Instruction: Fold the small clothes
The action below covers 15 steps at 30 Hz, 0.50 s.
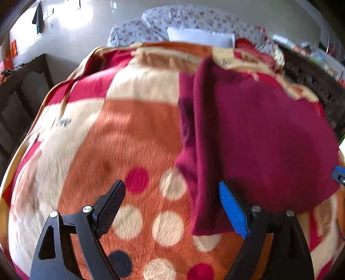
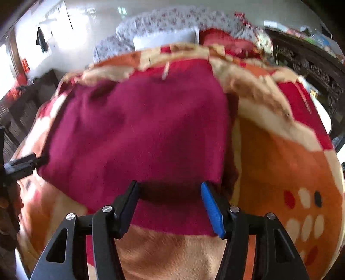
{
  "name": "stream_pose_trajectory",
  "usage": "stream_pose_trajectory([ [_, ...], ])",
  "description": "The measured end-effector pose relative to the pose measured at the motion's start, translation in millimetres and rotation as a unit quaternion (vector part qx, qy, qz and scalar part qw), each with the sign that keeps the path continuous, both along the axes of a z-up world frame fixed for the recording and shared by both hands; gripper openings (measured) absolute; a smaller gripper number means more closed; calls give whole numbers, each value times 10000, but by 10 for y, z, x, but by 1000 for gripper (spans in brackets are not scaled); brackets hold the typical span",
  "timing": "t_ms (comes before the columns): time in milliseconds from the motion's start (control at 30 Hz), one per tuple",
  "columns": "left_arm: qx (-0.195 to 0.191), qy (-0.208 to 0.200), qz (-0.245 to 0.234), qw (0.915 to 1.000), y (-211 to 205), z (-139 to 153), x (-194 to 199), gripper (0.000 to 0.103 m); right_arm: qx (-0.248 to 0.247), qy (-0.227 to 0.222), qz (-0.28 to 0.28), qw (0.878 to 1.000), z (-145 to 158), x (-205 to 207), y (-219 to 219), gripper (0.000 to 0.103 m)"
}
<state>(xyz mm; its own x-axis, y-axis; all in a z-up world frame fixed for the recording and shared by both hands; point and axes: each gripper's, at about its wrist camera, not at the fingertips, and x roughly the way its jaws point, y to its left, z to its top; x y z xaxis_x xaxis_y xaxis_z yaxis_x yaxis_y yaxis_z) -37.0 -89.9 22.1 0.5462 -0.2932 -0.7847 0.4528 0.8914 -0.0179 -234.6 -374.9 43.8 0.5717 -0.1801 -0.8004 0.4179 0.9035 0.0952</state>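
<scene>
Spotted orange blanket point(image 1: 90, 150) on bed, floral bedding point(image 1: 183, 19) behind, white wall point(image 1: 71, 43)

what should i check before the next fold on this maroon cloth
1. Left hand-held gripper open, nothing pinched: ok.
2. Right hand-held gripper open, near hem of the maroon cloth between its fingers, pads not pressing: ok.
3. Cloth fully on the blanket: ok.
4. Cloth lying flat: not ok, a fold stands along its left edge in the left wrist view.
5. Far edge lined up: cannot tell, blurred.
</scene>
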Motion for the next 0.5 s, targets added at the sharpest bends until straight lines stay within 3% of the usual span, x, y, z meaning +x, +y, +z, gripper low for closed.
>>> stream_pose_trajectory([
  [133, -309, 225, 129, 9992, 90, -103, 36, 89, -168, 232, -36, 9996, 105, 74, 74, 64],
  [233, -607, 259, 100, 9978, 185, -88, 46, 89, -35, -90, 162, 9998, 363, 154, 238, 64],
  [367, -1026, 242, 115, 9944, 300, -103, 51, 89, 178, -318, 622, 9974, 526, 555, 554, 64],
  [500, -960, 255, 16, 9951, 284, -120, 80, 90, 23, -360, 926, 9950, 535, 1108, 873, 64],
])
